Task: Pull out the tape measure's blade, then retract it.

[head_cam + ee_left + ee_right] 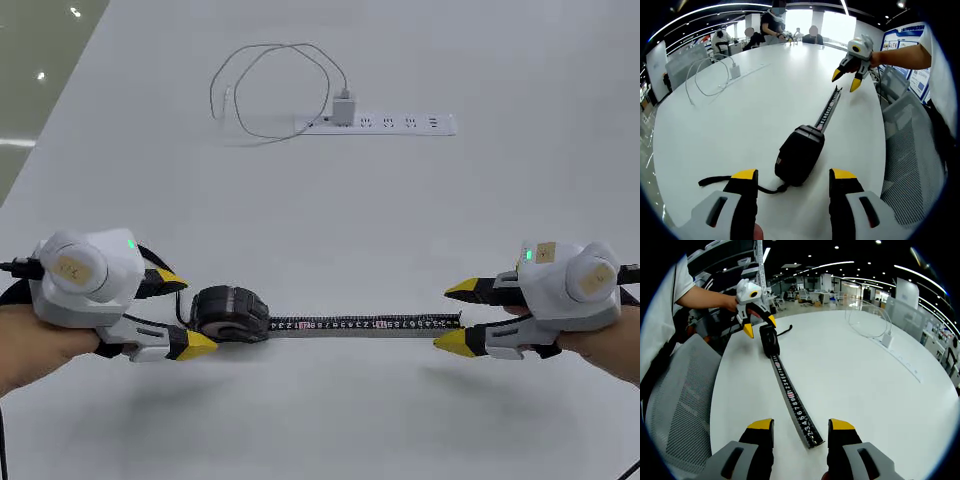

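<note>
Two grippers, both released and holding nothing. The left gripper [183,312] has its jaws spread either side of the tape measure case [230,313], with a gap on both sides. The right gripper [457,316] has its jaws apart around the blade's hook end [812,442] and is not pinching it.

Case and blade [365,324] lie flat on the white table [420,220], close to its near edge and running along it, case at the left and hook end at the right.

Step, as I judge it: the blade is already out, so pull-out looks done and retraction is what's left. The blade sits extended with nobody holding it, so it is probably locked. The next move calls for the left jaws to close on the case to steady it, for the lock to be freed, and likely for the right jaws to take the tip so the blade feeds back slowly rather than whipping.

Materials:
- Case: black, rounded and blocky, matte and rubbery-looking, with a thin black strap [715,180] trailing behind it.
- Blade: dark, thin, stiff strip with pale numerals and some red marks.
- Table: smooth, slightly glossy, curved edge.
- Jaw tips: yellow, on grey-white plastic bodies.

Toward the far edge lies a white power strip [400,124] with a white charger [343,108] plugged in and a looped thin cable [212,92], well apart from the work.
</note>
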Demonstrator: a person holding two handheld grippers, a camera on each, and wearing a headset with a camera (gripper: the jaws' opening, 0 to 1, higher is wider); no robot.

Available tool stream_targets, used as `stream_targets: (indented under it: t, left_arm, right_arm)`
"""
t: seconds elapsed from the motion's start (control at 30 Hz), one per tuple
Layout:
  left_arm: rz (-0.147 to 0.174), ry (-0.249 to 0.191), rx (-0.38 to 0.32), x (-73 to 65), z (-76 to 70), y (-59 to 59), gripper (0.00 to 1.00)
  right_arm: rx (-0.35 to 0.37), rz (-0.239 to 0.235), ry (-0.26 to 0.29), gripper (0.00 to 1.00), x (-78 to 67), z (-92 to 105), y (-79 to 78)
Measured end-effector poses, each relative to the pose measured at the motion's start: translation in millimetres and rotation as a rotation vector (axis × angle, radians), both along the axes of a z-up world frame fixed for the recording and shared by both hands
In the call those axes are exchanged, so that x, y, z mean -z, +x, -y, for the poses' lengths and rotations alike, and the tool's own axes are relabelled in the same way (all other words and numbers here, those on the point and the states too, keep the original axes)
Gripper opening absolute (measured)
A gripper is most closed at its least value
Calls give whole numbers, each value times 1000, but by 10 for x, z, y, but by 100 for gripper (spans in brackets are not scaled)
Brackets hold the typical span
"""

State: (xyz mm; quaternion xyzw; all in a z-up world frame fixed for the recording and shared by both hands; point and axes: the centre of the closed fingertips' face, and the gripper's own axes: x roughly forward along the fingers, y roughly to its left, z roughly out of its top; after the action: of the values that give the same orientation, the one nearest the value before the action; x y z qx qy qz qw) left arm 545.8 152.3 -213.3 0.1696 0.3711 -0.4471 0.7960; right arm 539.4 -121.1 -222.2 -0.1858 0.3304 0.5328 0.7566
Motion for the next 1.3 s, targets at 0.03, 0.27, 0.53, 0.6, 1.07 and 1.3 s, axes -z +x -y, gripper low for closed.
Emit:
stream_targets:
  t: [0.03, 0.27, 0.53, 0.6, 1.07, 1.3]
  left_arm:
    - [3, -6, -4, -8, 1, -7, 55]
    - [29, -75, -36, -68, 36, -95, 61]
    - [44, -104, -72, -103, -7, -176, 65]
    - [48, -108, -80, -120, -22, -196, 66]
    - [70, -151, -142, -163, -81, -381, 71]
    - [64, -169, -174, -144, -111, -468, 73]
  right_arm:
    - [5, 0, 4, 40, -7, -2, -1]
    - [58, 10, 17, 49, -26, 8, -29]
    - [96, 18, 39, 55, -20, 40, -66]
    - [103, 27, 42, 57, -29, 43, -90]
    - [158, 35, 66, 64, -63, 49, -230]
    - [178, 48, 73, 66, -99, 46, -280]
